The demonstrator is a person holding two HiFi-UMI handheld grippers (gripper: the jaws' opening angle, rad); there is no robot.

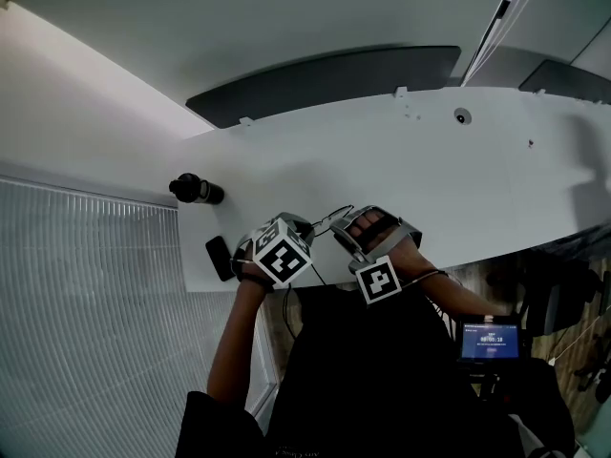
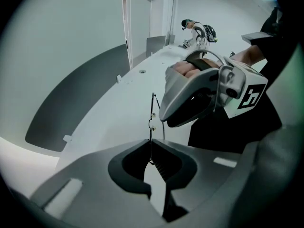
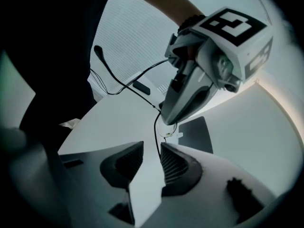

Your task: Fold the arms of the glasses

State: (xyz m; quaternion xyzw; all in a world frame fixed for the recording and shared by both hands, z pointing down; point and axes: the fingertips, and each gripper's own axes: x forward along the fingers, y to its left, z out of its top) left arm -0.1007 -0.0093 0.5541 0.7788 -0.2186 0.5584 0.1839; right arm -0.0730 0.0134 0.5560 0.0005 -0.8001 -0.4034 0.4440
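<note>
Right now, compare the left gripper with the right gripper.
Left gripper is shut on the glasses; right gripper is open. Left gripper carries the glasses; right gripper grips nothing, though a wire runs between its pads. Both meet over the white table, near its edge.

Showing two grippers, the left gripper (image 2: 151, 158) and the right gripper (image 3: 146, 163), each bearing one marker cube (image 1: 284, 257), making two cubes. Hanging between them, one pair of glasses (image 1: 334, 219). Lying on the one white table (image 1: 430, 170), one black cylinder (image 1: 197, 190) and one flat black slab (image 1: 220, 258). Glowing at the lower right, one small screen (image 1: 490, 341). Running behind the table, two dark grey panels (image 1: 325, 84). Standing far off, one person (image 2: 197, 31).
</note>
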